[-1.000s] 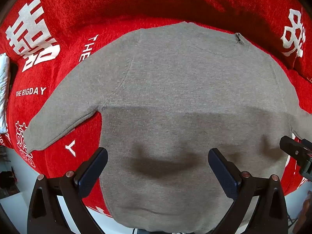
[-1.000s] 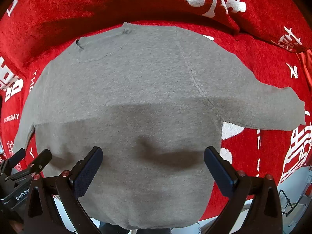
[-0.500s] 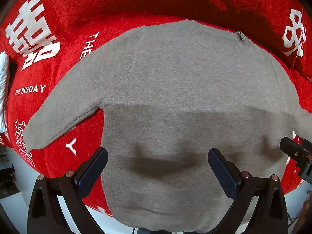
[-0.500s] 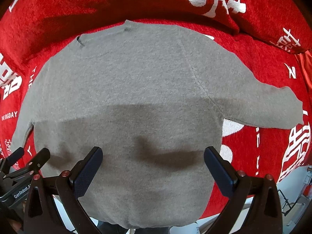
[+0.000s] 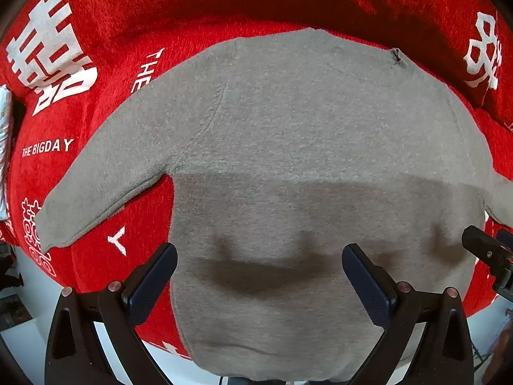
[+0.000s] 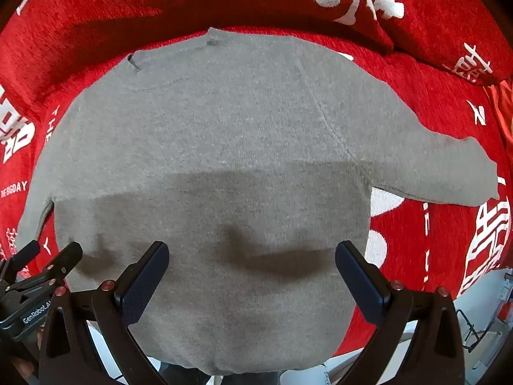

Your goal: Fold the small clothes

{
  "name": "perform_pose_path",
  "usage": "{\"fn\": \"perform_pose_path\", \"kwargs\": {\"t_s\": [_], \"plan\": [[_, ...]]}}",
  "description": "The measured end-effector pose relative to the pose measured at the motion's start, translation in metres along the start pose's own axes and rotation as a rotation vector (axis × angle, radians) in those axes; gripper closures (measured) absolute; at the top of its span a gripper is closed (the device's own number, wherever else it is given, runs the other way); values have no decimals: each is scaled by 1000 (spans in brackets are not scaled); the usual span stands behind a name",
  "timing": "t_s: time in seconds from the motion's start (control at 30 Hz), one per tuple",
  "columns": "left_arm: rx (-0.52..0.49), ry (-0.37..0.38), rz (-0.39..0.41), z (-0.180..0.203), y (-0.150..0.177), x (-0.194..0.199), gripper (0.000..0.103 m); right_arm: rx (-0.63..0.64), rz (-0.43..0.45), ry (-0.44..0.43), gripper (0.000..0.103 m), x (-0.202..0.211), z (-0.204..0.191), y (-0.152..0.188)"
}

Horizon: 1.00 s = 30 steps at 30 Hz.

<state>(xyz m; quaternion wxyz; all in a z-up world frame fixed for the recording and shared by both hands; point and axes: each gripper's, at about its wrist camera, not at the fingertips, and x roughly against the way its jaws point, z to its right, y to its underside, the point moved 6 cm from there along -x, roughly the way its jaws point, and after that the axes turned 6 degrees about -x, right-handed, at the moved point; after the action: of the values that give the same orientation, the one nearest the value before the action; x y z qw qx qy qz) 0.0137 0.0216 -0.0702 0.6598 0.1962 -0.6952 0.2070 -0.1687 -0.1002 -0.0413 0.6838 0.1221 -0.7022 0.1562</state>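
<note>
A small grey knit sweater point(image 5: 288, 147) lies flat and spread out on a red blanket point(image 5: 96, 32), neck at the far side, hem hanging over the near edge. Its left sleeve point(image 5: 105, 179) and right sleeve point(image 6: 442, 170) stretch outward. My left gripper point(image 5: 259, 276) is open and empty above the lower left of the body. My right gripper point(image 6: 251, 272) is open and empty above the lower right of the sweater point(image 6: 224, 147). The left gripper point(image 6: 41, 263) shows at the right wrist view's left edge.
The red blanket point(image 6: 449, 64) carries white characters and the words "THE BIGDAY" point(image 5: 48, 147). A raised red fold or cushion point(image 6: 416, 6) runs along the far side. The white floor point(image 5: 29, 337) shows beyond the near edge.
Both grippers have drifted slightly; the sweater sits a little lower in both views. Nothing was taken hold of and the sweater has not moved.
</note>
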Motion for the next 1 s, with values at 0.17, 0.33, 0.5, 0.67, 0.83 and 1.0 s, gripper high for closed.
{"fn": "perform_pose_path", "kwargs": {"t_s": [0.17, 0.33, 0.5, 0.67, 0.83, 1.0], "plan": [[10, 12, -6, -2, 1, -2, 0, 3, -7, -6, 0, -2, -5, 3], [10, 27, 2, -2, 0, -1, 0, 8, -6, 3, 0, 0, -9, 6], [16, 31, 0, -6, 2, -1, 0, 19, 3, -6, 0, -1, -13, 6], [24, 28, -15, -11, 2, -4, 0, 17, 6, -17, 0, -2, -18, 6], [42, 39, -21, -17, 5, -6, 0, 32, 13, -15, 0, 0, -24, 7], [73, 68, -14, -26, 6, -8, 0, 48, 23, -18, 0, 2, -36, 7]]}}
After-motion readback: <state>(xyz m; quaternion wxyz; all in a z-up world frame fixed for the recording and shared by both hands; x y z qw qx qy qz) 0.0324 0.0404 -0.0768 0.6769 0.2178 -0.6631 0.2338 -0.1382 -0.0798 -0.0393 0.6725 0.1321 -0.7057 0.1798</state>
